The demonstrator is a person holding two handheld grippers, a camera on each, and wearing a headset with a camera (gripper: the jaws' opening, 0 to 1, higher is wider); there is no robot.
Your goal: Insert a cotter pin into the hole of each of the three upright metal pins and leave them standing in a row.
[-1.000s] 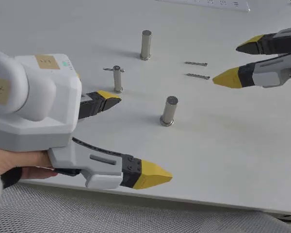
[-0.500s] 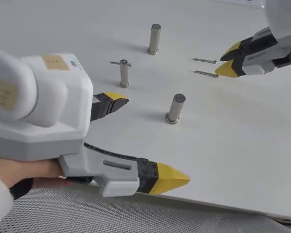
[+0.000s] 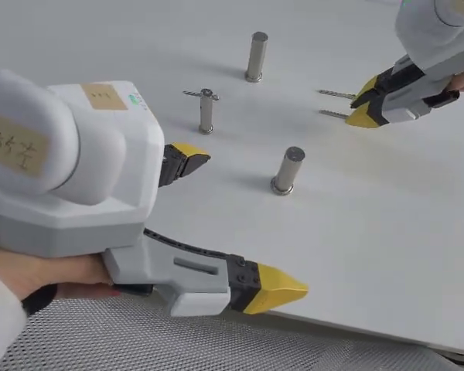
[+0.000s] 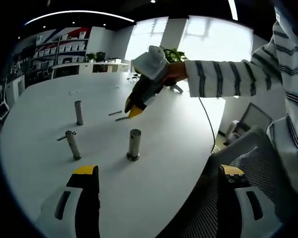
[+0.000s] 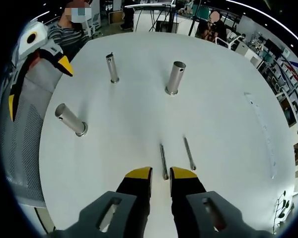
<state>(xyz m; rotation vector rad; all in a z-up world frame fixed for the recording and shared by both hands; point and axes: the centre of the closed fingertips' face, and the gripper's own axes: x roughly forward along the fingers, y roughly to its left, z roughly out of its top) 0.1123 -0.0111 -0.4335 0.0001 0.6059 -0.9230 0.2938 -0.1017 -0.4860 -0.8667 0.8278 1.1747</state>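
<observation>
Right tool [image 5: 161, 173], jaws narrowly apart, straddles a cotter pin [image 5: 162, 158] flat on the desk [image 5: 228, 99]; closing off-centre could flick it away.

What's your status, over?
Left gripper open, hovering. Right gripper narrowly open over a cotter pin. Left pin fitted; far pin, near pin bare. Nothing blocking.

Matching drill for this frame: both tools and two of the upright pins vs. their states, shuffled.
Things:
1. left tool
2. right tool
3. leftmost metal pin in the head view
4. nearest metal pin in the head view

States:
A. upright, nothing through it
B. jaws spread wide
C. cotter pin through its top
D. jaws narrowed, astride a loose cotter pin lying flat

Pairs: 1-B, 2-D, 3-C, 4-A
</observation>
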